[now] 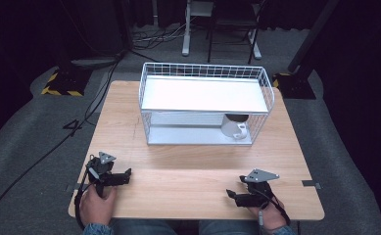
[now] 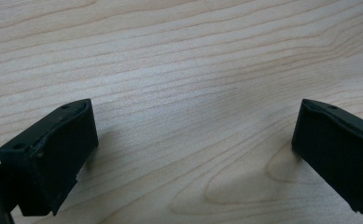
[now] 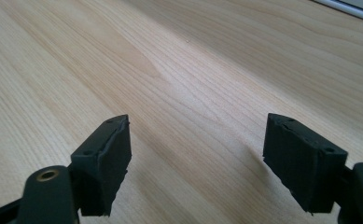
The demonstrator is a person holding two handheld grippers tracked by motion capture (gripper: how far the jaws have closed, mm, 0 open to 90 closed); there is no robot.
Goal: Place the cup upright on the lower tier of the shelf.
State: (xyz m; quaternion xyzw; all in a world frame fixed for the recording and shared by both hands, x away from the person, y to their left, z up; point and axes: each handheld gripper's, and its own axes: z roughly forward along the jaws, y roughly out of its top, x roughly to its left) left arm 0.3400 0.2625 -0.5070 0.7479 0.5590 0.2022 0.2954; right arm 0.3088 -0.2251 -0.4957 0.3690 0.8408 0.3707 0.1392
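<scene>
Claws at rest on the near edge of the desk [image 1: 188, 171], one in each hand. Left claw [image 1: 128, 176] near the front left corner, jaws wide apart over bare wood, nothing between them; the left gripper view confirms an empty gap above the grain. Right claw [image 1: 230, 195] near the front right, pointing inward toward the left, jaws likewise spread with nothing held; the right gripper view has plain wood between them. White wire rack [image 1: 205, 105] stands at the far middle of the desk, well apart from both claws. White mug [image 1: 234, 127] sits on the rack's lower tier, right end, under the upper shelf, handle toward the front
</scene>
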